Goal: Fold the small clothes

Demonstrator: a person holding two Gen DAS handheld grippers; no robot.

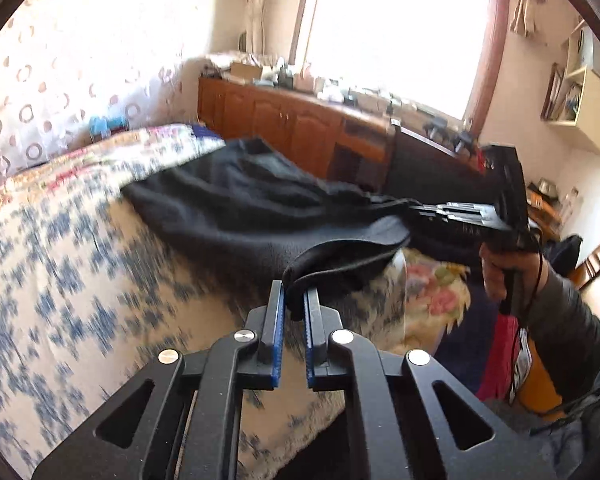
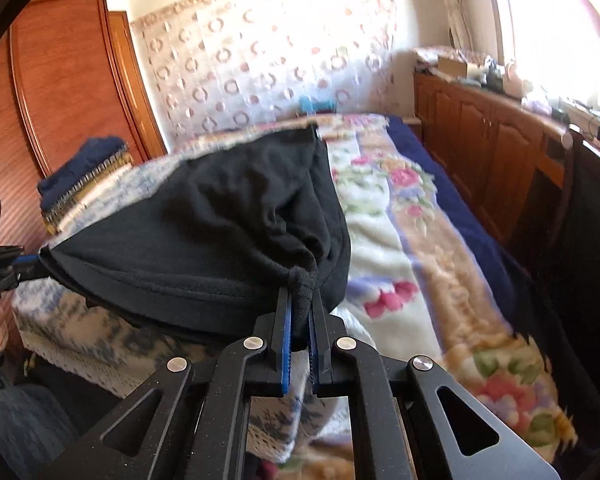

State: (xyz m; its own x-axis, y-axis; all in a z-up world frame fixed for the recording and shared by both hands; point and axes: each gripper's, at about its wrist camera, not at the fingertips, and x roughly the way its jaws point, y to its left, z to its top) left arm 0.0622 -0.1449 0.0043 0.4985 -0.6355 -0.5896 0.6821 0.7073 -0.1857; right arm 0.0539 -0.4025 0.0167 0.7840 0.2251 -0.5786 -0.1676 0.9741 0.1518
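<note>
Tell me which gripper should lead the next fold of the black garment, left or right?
Neither clearly. The left gripper and the right gripper are each shut on a near corner of the black garment, its hem stretched between them over the bed. Probably carry both forward together.

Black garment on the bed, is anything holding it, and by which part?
Both: the left hand-held gripper and the right hand-held gripper each pinch a near corner of the black garment's hem.

Crumpled black garment (image 2: 204,240), near hem corners raised, far part on the patterned bedspread (image 1: 60,260).
</note>
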